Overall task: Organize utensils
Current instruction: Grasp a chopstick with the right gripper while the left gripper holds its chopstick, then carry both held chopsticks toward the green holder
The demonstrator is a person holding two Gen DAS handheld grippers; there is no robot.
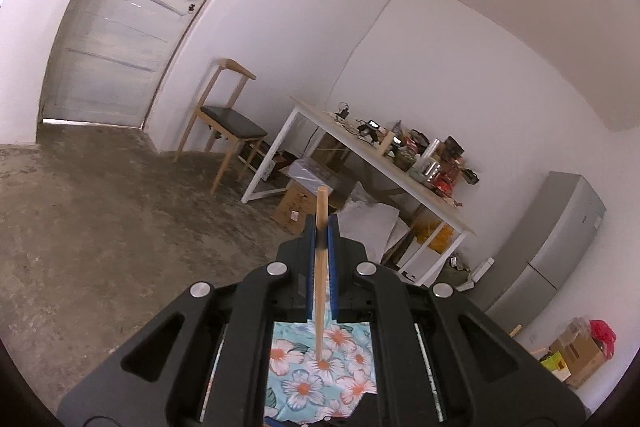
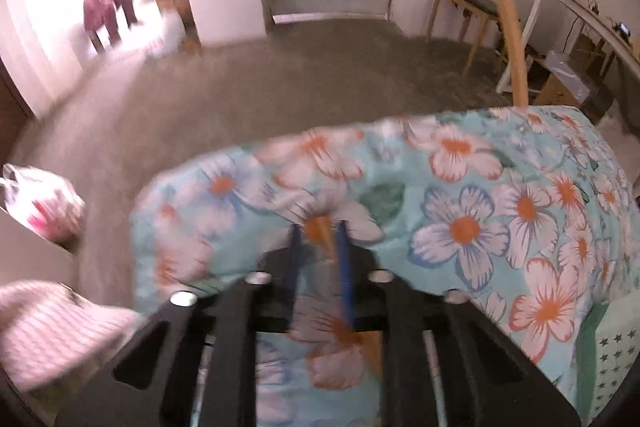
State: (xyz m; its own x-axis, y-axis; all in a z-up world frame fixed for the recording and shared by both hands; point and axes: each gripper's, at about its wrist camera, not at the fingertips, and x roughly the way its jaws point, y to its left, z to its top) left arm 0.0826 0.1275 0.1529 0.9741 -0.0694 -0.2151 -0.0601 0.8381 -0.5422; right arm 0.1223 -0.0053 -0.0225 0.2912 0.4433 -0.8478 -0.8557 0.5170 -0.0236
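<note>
The left claw (image 1: 322,227) pinches a wooden chopstick (image 1: 321,267) at lower centre, over the floral cloth (image 1: 304,379). It looks light, stiff and slim, best held mid-shaft. The right claw (image 2: 320,231), blurred, is pressed nearly together; whether it holds anything, I cannot tell.

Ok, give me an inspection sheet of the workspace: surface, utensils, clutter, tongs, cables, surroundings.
Surface: floral cloth, turquoise with white and orange flowers.
Job's things: one wooden chopstick, upright between the left tongs.
Clutter: pink-and-white plastic bag on the floor beside the cloth.
Grippers: left tongs shut on the chopstick; right tongs blurred, closed, a grip cannot be told.
Cables: some on the white table, too small to trace.
Surroundings: wooden chair, door, grey fridge, cardboard boxes.
</note>
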